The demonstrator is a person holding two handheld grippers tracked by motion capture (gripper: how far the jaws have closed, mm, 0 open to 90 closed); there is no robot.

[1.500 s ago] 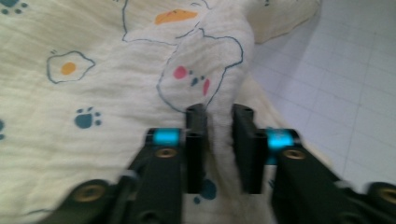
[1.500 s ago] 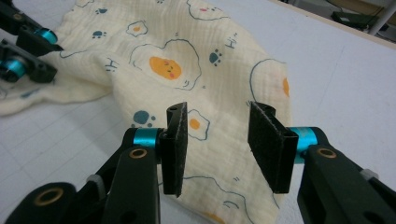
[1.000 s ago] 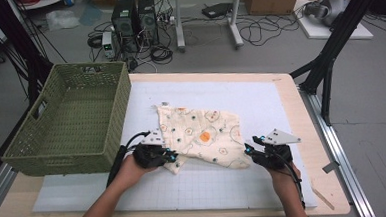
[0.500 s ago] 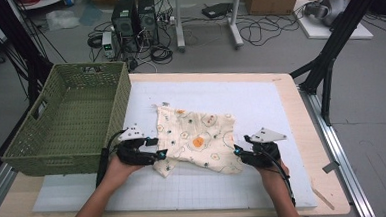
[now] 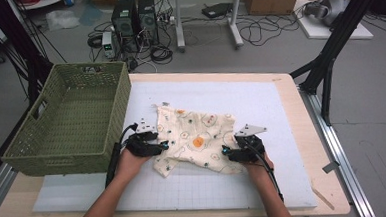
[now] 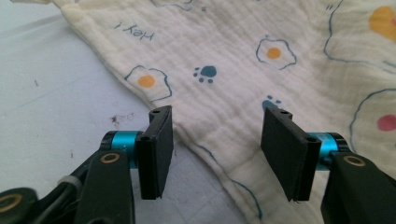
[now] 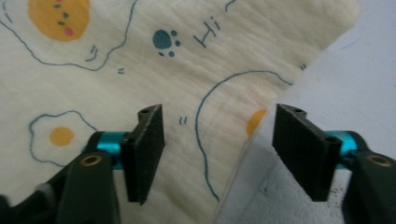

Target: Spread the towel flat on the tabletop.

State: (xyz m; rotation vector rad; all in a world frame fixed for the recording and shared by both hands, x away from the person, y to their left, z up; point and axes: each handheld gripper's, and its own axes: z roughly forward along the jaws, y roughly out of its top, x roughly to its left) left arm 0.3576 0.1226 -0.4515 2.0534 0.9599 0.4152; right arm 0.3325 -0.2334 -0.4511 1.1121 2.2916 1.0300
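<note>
A cream cloth printed with fried eggs and paw marks lies spread on the white mat. My left gripper lies at the cloth's left edge. In the left gripper view its jaws stand open over the hem of the cloth; they have just been closing a little, and the pads do not press on it. My right gripper is at the cloth's near right corner. Its jaws have just been opening and straddle the edge of the cloth without gripping it.
A green woven basket stands at the left of the wooden table, close to my left hand. Bare mat stretches in front of the cloth and to its right. Cables and computer boxes lie on the floor beyond the table.
My left gripper swung out to the left and came back to the cloth's left edge. The right gripper slid a little left and lower along the near right corner.
</note>
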